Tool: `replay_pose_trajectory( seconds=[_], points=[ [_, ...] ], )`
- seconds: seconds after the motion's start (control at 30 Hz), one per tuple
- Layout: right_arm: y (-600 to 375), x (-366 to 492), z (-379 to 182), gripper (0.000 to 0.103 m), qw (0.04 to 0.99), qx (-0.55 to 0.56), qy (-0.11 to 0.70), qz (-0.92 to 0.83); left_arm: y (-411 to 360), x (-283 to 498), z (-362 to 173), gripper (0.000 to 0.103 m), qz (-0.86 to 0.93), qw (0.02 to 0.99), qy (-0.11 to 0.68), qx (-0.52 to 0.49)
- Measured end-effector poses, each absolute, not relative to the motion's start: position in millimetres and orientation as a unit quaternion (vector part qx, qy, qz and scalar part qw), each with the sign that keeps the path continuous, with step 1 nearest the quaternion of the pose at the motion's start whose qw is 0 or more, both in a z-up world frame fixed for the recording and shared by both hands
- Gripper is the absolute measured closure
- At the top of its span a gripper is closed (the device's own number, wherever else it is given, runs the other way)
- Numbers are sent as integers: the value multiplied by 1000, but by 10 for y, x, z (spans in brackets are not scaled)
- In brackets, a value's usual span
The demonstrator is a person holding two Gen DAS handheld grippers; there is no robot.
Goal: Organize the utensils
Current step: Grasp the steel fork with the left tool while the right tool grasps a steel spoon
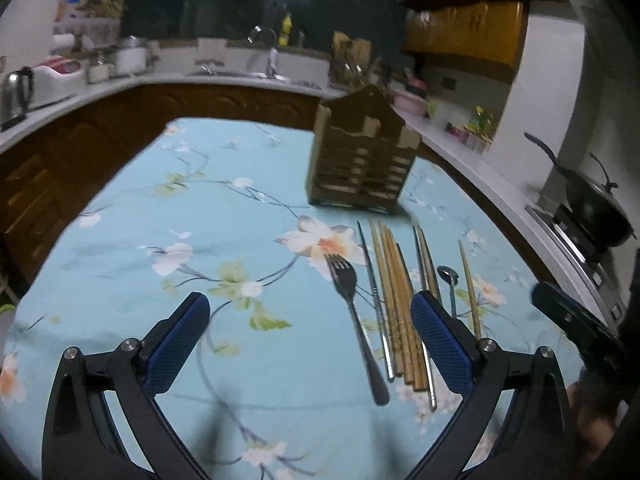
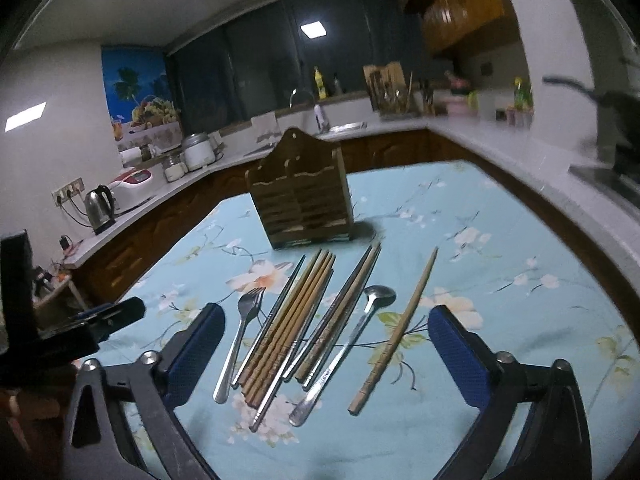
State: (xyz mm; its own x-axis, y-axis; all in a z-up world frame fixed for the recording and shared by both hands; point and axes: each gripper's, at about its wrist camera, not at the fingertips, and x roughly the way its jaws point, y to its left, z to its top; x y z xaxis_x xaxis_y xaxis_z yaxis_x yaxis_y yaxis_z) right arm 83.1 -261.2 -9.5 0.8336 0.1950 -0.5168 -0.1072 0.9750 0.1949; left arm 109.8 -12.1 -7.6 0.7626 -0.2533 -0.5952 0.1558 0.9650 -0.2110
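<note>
A wooden slatted utensil holder [image 1: 362,156] [image 2: 302,198] stands upright on the floral blue tablecloth. In front of it lie a metal fork [image 1: 352,312] [image 2: 240,334], a bundle of wooden and metal chopsticks [image 1: 394,308] [image 2: 296,320], a metal spoon [image 1: 450,284] [image 2: 352,340] and a single wooden chopstick [image 1: 470,288] [image 2: 400,330]. My left gripper [image 1: 310,316] is open and empty above the cloth, left of the utensils. My right gripper [image 2: 326,332] is open and empty, its fingers either side of the utensils and above them.
The table [image 1: 168,216] is ringed by a white kitchen counter [image 1: 240,76] with a kettle [image 2: 100,208], jars and a sink. A black wok [image 1: 592,200] sits on the stove at right. The other gripper shows at each view's edge [image 1: 572,320] [image 2: 96,320].
</note>
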Motion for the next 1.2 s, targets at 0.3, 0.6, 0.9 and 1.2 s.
replay_pose_trajectory(
  seconds=[0.3,0.6,0.9,1.2],
  points=[
    [-2725,1368,-255,44,925,130,344,97,-315,1765,-290,40,-172,884,425,-92],
    [-2799,1776,-584,63,887,146,428,97,-479,2201,-544,46,-196,847,487,-88],
    [-2979,2025,-810,67,855,209,461,113,-592,2488,-716,59,-227,820,517,-97],
    [-3108,2117,-891,99,844,258,455,119,-534,2588,-764,81,-238,819,510,-107]
  ],
)
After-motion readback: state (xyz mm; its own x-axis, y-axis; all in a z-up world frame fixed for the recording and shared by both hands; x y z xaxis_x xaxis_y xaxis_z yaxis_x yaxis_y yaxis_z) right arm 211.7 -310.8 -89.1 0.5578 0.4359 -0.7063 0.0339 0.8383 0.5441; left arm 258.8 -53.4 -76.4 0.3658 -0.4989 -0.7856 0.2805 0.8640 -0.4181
